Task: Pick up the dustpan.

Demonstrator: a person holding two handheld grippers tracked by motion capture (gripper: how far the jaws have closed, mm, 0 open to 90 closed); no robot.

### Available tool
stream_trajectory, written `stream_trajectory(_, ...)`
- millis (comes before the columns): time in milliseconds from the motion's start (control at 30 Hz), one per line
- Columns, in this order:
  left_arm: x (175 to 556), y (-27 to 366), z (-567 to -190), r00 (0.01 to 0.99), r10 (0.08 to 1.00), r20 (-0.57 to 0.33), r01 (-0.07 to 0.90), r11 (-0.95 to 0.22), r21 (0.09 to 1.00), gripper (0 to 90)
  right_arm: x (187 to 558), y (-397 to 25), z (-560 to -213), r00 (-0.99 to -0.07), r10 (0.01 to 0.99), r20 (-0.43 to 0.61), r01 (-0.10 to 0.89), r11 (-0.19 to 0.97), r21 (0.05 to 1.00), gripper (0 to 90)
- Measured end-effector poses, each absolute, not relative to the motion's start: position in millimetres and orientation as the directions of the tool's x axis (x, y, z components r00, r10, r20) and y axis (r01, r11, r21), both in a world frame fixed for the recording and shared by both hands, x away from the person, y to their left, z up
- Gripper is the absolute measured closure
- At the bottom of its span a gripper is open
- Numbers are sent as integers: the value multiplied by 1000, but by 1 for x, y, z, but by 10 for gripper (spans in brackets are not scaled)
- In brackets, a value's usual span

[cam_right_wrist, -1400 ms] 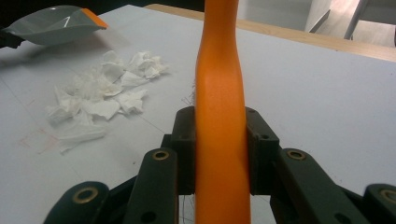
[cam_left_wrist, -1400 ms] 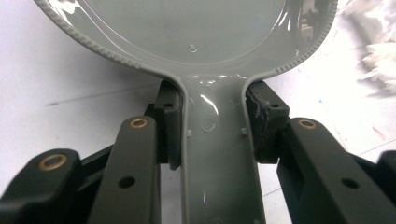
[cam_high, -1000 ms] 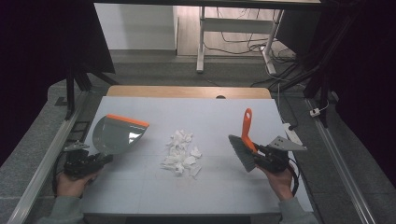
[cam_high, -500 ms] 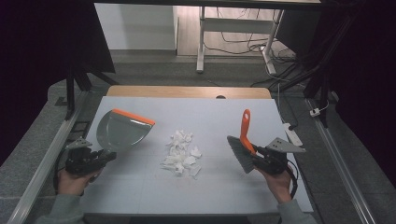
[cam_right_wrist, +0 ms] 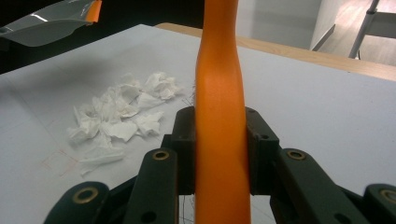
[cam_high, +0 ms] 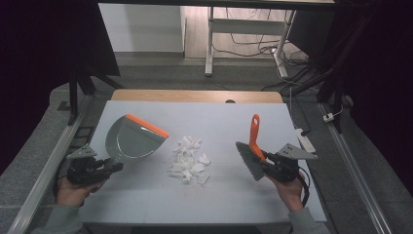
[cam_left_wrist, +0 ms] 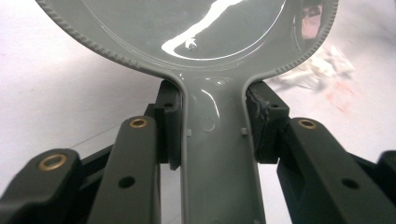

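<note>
A grey dustpan [cam_high: 131, 139] with an orange lip hangs tilted over the left of the white table [cam_high: 219, 204]. My left gripper [cam_high: 108, 168] is shut on its handle. In the left gripper view the jaws clamp the grey dustpan handle [cam_left_wrist: 215, 144] on both sides. A pile of torn white paper scraps [cam_high: 189, 160] lies mid-table, apart from the pan. On the right, my right gripper [cam_high: 268, 165] is shut on the brush [cam_high: 247, 157], whose orange handle [cam_right_wrist: 219, 88] points up and away. The paper scraps [cam_right_wrist: 119, 112] lie left of that handle.
A wooden strip [cam_high: 195, 95] runs along the table's far edge. A white power strip [cam_high: 305, 141] lies by the right edge, and metal rails [cam_high: 48, 165] run along both sides. Bare table surface lies in front of the scraps.
The dustpan has swung, its orange lip moving right toward the paper scraps. The brush has shifted only slightly left.
</note>
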State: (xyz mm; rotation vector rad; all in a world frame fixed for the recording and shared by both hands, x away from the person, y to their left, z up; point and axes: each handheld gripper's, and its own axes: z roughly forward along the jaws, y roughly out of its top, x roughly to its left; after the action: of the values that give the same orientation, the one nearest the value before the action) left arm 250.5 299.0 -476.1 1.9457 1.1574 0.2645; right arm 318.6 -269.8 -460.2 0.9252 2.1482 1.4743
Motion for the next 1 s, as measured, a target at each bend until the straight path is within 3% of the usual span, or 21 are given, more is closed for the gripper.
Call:
stream_trajectory(333,245,293,-473,652,726,-219,603,-321,731,613,322,-272,-462,-710,701,69,316,230,921,694)
stream_trajectory(1000,232,281,-482,746,637,-193,578,-475,664,614,320,-272,-463,-718,692,68,315,236,919,694)
